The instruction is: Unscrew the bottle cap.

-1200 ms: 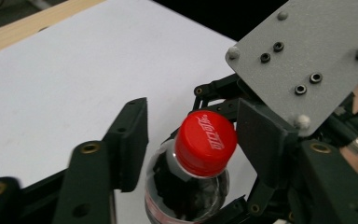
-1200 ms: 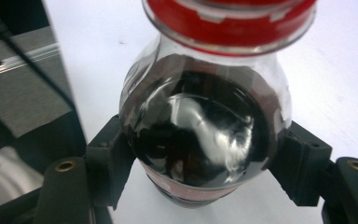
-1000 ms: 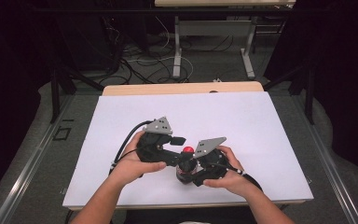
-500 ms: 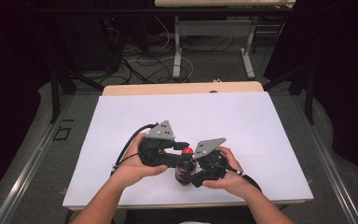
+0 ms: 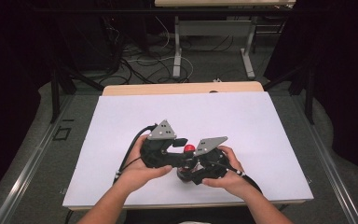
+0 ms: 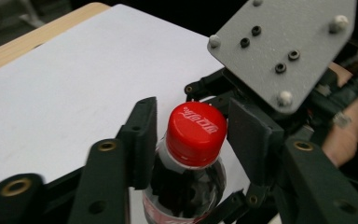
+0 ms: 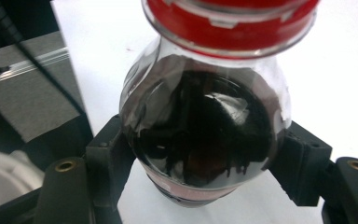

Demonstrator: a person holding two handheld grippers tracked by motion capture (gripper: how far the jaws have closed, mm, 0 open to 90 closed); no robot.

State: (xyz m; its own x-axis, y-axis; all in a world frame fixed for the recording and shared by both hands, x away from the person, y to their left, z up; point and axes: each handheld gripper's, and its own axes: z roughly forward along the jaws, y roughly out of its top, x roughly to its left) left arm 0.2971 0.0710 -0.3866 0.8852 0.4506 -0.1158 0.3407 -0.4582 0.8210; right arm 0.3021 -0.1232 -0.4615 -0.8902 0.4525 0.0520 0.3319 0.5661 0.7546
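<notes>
High view is hiding most of the bottle (image 5: pixel 186 163) behind both grippers near the table's (image 5: pixel 261 140) near edge; only its red cap (image 5: pixel 189 149) (white lettering) is showing. The right gripper (image 7: pixel 200 163) is clamping the dark-filled body, while the left gripper (image 6: pixel 191 135), jaws just opening, is flanking the cap with its pads off it.

Bottle (image 5: pixel 185 164) on table (image 5: pixel 261 126), between grippers

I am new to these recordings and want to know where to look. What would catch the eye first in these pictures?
First comes the red cap of a cola bottle that stands near the front edge of the white table. The left gripper has its jaws on either side of the cap, with small gaps showing. Lower down, the right gripper clamps the bottle's dark body.
</notes>
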